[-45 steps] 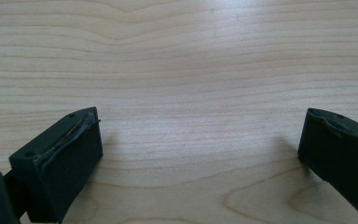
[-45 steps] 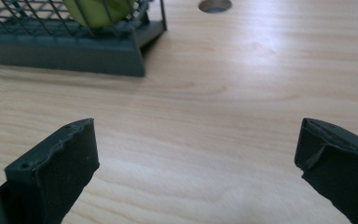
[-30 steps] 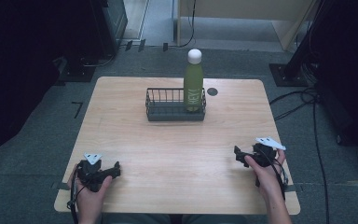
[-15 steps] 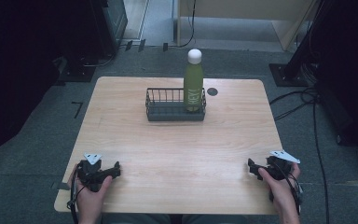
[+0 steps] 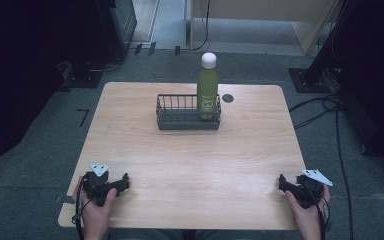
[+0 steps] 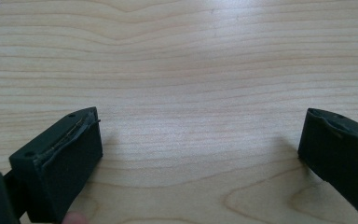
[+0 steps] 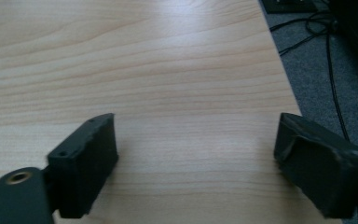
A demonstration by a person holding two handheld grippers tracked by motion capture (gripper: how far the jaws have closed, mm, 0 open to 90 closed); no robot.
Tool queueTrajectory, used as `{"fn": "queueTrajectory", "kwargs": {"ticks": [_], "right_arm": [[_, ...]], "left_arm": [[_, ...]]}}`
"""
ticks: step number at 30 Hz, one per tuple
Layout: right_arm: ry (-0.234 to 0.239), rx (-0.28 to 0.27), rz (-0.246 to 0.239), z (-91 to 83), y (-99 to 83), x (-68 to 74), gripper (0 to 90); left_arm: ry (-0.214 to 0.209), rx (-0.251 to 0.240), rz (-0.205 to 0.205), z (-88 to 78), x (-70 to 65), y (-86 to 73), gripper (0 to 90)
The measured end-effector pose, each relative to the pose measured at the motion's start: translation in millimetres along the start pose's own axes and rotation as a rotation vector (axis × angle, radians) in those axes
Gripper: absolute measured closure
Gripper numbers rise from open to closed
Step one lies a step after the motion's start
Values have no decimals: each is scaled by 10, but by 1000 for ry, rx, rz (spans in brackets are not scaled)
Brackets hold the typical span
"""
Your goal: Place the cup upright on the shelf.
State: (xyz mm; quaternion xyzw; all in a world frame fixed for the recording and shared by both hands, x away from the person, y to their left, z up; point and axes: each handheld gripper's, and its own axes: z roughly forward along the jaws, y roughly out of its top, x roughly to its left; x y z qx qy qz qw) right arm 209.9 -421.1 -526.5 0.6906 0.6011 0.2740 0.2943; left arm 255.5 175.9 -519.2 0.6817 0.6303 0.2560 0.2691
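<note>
In the high view, a green bottle (image 5: 207,90) is seen upright in the right end of a wire basket (image 5: 180,119) at the far middle of the tabletop (image 5: 195,165), its base hidden by the wire; bare wood separates it from the left gripper (image 5: 122,181) and right gripper (image 5: 283,183) at the near corners. In the left gripper view, the fingers (image 6: 60,163) are spread wide over bare wood, nothing held. In the right gripper view, the fingers (image 7: 86,163) are likewise parted and empty, the tabletop's right edge just beside them.

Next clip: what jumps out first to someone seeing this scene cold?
The tall green bottle with a white cap, upright in the right end of a dark wire basket at the table's far middle. Near the front edge, the left hand-held gripper and right hand-held gripper rest apart, jaws open, holding nothing.
</note>
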Motion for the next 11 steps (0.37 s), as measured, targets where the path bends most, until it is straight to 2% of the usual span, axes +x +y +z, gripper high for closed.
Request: {"fn": "queueTrajectory", "kwargs": {"ticks": [11], "right_arm": [[7,4,-6,3,1,2,102]], "left_arm": [[0,0,0,0,0,0,0]]}}
